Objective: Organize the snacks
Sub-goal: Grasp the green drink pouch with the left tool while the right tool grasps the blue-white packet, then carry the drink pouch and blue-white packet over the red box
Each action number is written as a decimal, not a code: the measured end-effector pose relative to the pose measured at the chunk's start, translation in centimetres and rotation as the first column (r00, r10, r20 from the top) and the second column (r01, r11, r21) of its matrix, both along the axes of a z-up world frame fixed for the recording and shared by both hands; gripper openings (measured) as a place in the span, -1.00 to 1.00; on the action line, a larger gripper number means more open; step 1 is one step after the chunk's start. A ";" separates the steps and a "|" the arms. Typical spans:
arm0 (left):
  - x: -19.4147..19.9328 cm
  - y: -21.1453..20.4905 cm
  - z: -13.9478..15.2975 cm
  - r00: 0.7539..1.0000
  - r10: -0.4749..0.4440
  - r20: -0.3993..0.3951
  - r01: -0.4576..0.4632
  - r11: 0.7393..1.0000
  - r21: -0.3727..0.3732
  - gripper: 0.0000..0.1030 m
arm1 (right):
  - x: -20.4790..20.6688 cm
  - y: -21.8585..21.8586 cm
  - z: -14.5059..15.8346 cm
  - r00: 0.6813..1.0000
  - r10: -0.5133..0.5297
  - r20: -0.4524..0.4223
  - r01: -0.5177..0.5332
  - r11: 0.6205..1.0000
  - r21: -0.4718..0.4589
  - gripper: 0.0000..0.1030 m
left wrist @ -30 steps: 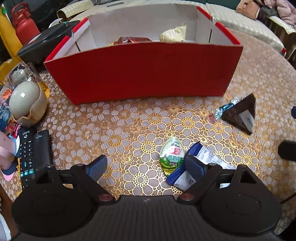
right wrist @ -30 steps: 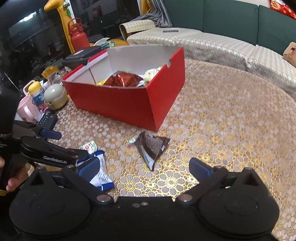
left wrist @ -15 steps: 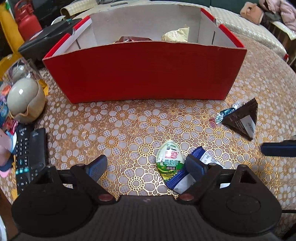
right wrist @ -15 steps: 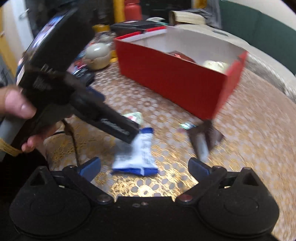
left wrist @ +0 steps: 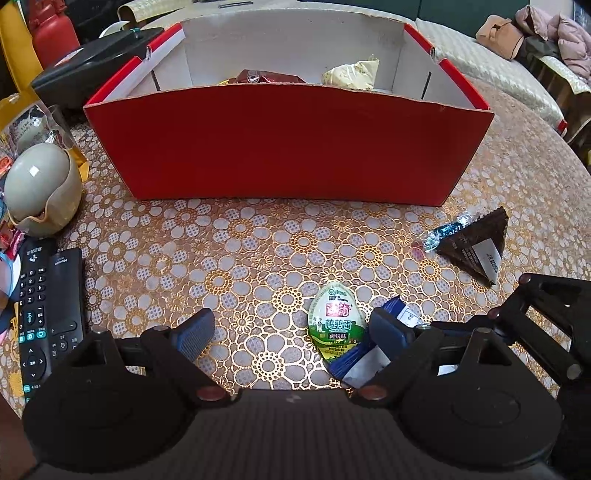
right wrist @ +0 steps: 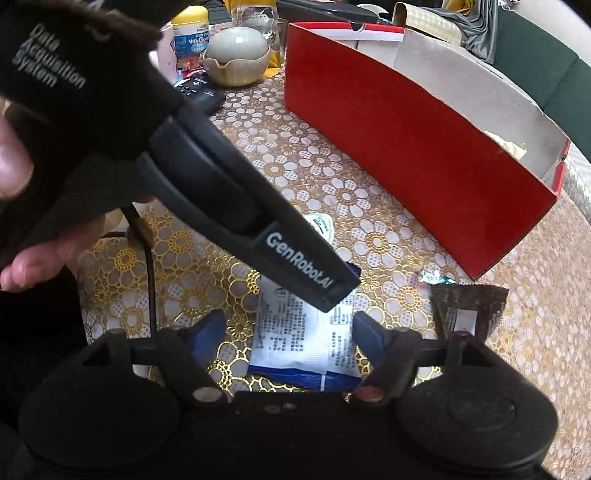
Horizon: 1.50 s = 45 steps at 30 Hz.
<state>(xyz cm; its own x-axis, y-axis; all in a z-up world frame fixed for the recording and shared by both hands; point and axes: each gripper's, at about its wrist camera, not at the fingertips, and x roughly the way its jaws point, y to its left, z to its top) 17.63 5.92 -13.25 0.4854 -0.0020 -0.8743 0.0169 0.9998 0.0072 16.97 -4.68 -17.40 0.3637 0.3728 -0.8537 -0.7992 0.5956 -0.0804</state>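
Observation:
A red cardboard box (left wrist: 288, 144) (right wrist: 413, 147) stands on the gold-flowered table and holds a few snacks. A green egg-shaped packet (left wrist: 335, 325) lies between my left gripper's (left wrist: 290, 330) open fingers, near the right one. A blue-and-white packet (right wrist: 306, 332) (left wrist: 364, 360) lies between my right gripper's (right wrist: 290, 334) open fingers. A dark triangular packet (left wrist: 476, 242) (right wrist: 467, 310) and a small blue candy (left wrist: 445, 230) lie to the right. The left gripper's body crosses the right wrist view.
Two black remotes (left wrist: 44, 314), a grey egg-shaped pot (left wrist: 40, 188) (right wrist: 238, 55), a vitamin bottle (right wrist: 190, 35) and a black case (left wrist: 88, 62) crowd the table's left side. A green sofa (right wrist: 535, 55) lies beyond the table.
My right gripper has swung left and down over the blue-and-white packet, and now shows at the right of the left wrist view. My left gripper has closed in slightly on the green packet.

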 end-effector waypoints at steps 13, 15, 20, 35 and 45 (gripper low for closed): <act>-0.2 -0.7 0.3 0.999 -0.034 0.011 0.034 0.999 -0.003 0.50 | 0.3 -1.9 1.2 0.996 -0.086 -0.003 0.086 0.996 0.039 -0.10; -0.1 -0.9 0.1 0.999 -0.043 -0.001 0.043 0.999 -0.003 0.34 | 0.8 -3.0 1.5 0.993 -0.116 -0.015 0.117 0.992 0.048 -0.10; 0.0 -1.4 -0.5 0.998 -0.062 -0.020 0.062 0.998 0.014 0.07 | 1.7 -5.2 1.5 0.981 -0.190 -0.042 0.193 0.978 0.077 -0.10; -0.4 -2.0 0.1 0.998 -0.064 -0.022 0.064 0.998 -0.001 -0.33 | 1.5 -5.7 1.9 0.974 -0.224 -0.042 0.227 0.969 0.101 -0.10; -1.6 -2.0 3.0 0.998 -0.052 0.028 0.053 0.998 -0.016 -0.33 | 0.7 -6.9 4.3 0.963 -0.270 -0.015 0.268 0.947 0.177 -0.10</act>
<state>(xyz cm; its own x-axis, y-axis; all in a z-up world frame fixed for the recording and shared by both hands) 16.02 3.92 -10.21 0.5084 -0.0428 -0.8601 0.0696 0.9975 -0.0085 17.69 -11.56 -13.11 0.4789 0.4036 -0.7796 -0.6070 0.7938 0.0381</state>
